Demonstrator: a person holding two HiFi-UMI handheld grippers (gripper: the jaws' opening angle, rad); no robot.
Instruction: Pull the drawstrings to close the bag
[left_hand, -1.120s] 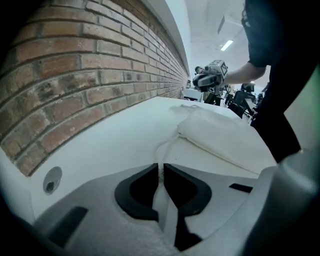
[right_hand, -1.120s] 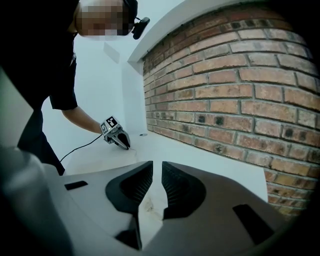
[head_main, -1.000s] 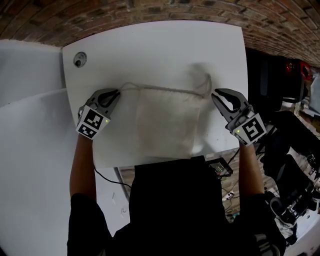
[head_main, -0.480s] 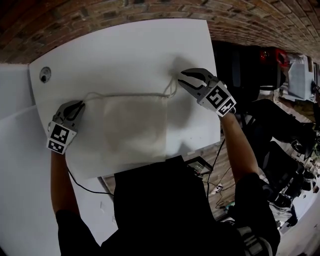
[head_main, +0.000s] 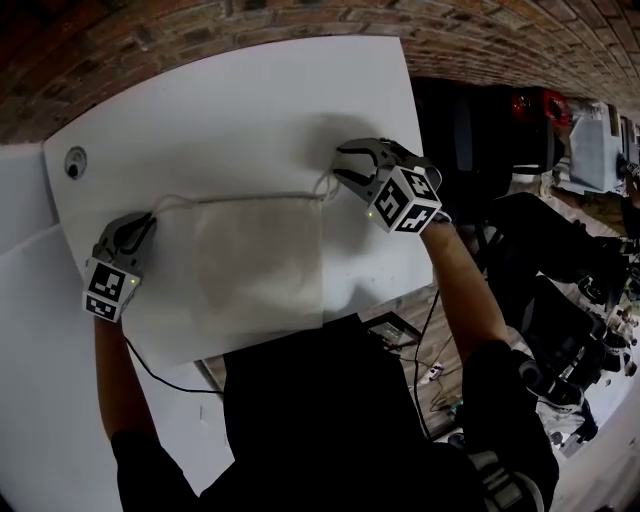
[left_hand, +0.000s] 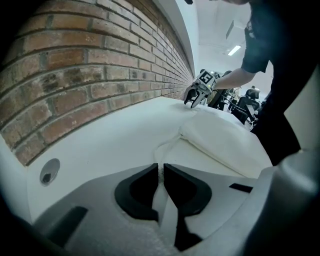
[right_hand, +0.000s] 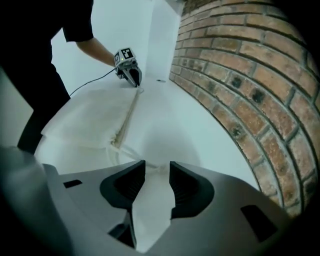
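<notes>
A white cloth bag (head_main: 255, 265) lies flat on the white table (head_main: 250, 100), its mouth along the far edge. My left gripper (head_main: 148, 218) sits at the bag's left corner, shut on the left drawstring (left_hand: 167, 145), which runs from between the pads (left_hand: 150, 182) to the bag (left_hand: 225, 142). At the right corner is my right gripper (head_main: 340, 162), its jaws opening. The right drawstring loop (right_hand: 135, 152) lies slack on the table and ends between the spread fingertips (right_hand: 135, 170), which do not press on it. Along the bag's (right_hand: 90, 117) gathered mouth, the left gripper (right_hand: 129, 70) shows far off.
A brick wall (head_main: 150, 40) runs behind the table. A round cable hole (head_main: 73, 160) is at the table's far left corner. The table's right edge is close beside my right gripper, with chairs and equipment (head_main: 560, 300) beyond. A black cable (head_main: 160, 370) hangs below the near edge.
The right gripper's jaws have spread wide, and the right loop now lies slack. The left gripper is still shut on its string. The head view has swung to the right.
</notes>
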